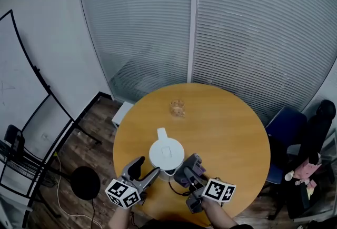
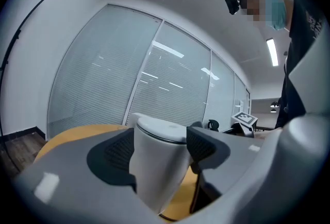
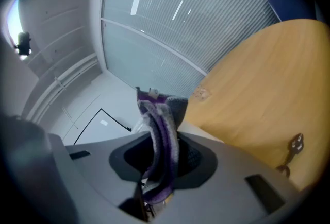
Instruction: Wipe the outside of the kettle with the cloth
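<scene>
Near side of kettle, closest to the head camera: two marker cubes, left [image 1: 122, 192] and right [image 1: 219, 189], each riding on its gripper.

Left gripper [image 1: 148, 169]: comes at the kettle [image 1: 166, 153] from its near left. Claw released, jaws spread wide. Left gripper view shows the white kettle body standing between the two dark pads, close to both; no clear pressing on either side.

Right gripper [image 1: 192, 166]: just beside the kettle's near right. Claw clenched on the cloth [image 3: 161, 130], a purple and grey striped fabric that stands up in a fold between the jaws and hangs below them. Whether the cloth touches the kettle wall, cannot tell from any view.

Kettle: upright, lid on, spout pointing away from the person. It sits on the near part of the round wooden table [image 1: 231, 128], close to the person's edge. A black cord [image 1: 176, 191] runs on the tabletop at the kettle's near side, between the two grippers.

Beyond the kettle, well apart from its spout side: a small pale item [image 1: 177, 109] on the table; too small to identify.

Right of the kettle, off the table: a blue chair [image 1: 284, 128]. Left of the kettle, on the wood floor: a round black object [image 1: 84, 182].

Farthest behind the kettle: a glass wall with blinds [image 1: 253, 28].
</scene>
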A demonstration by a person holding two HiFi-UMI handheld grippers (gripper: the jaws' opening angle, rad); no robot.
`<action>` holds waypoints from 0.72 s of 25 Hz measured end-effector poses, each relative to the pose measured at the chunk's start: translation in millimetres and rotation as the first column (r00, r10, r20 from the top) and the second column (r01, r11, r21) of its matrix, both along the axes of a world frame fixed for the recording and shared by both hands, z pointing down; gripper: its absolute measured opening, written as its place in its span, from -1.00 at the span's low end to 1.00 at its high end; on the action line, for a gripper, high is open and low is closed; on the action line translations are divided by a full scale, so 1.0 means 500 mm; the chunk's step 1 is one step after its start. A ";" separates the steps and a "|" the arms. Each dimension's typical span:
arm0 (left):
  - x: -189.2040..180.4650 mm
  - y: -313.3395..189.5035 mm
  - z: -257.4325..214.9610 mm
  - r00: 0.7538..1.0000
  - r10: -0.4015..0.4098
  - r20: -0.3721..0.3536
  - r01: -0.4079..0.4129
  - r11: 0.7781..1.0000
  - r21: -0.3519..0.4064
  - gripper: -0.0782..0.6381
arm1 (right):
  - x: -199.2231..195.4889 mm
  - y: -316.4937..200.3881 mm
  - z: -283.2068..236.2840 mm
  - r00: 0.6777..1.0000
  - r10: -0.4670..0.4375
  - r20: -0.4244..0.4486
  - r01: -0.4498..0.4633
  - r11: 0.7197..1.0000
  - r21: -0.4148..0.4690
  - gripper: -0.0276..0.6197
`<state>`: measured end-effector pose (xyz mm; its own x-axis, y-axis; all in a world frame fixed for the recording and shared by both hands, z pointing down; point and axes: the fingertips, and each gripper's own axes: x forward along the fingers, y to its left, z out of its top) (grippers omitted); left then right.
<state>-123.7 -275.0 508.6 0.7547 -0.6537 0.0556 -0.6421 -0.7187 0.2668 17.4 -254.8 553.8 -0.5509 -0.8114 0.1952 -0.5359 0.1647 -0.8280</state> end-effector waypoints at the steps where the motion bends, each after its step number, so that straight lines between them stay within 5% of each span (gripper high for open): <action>1: 0.001 -0.001 0.002 1.000 0.003 -0.008 -0.003 1.000 -0.010 0.07 | 0.002 -0.003 0.019 1.000 0.009 0.010 -0.009 1.000 -0.023 -0.62; 7: 0.003 -0.005 0.009 0.998 0.014 -0.063 -0.018 0.998 -0.054 0.07 | 0.020 -0.024 0.153 0.998 0.052 0.027 -0.047 0.986 -0.160 -0.62; 12: 0.004 -0.003 0.015 0.997 0.022 -0.076 -0.027 0.998 -0.063 0.07 | 0.021 -0.031 0.272 0.998 0.008 -0.069 -0.026 0.962 -0.270 -0.62; 18: 0.026 0.024 0.048 0.998 0.068 0.017 -0.066 0.993 -0.098 0.07 | 0.022 -0.035 0.366 0.987 -0.038 -0.157 -0.022 0.932 -0.363 -0.62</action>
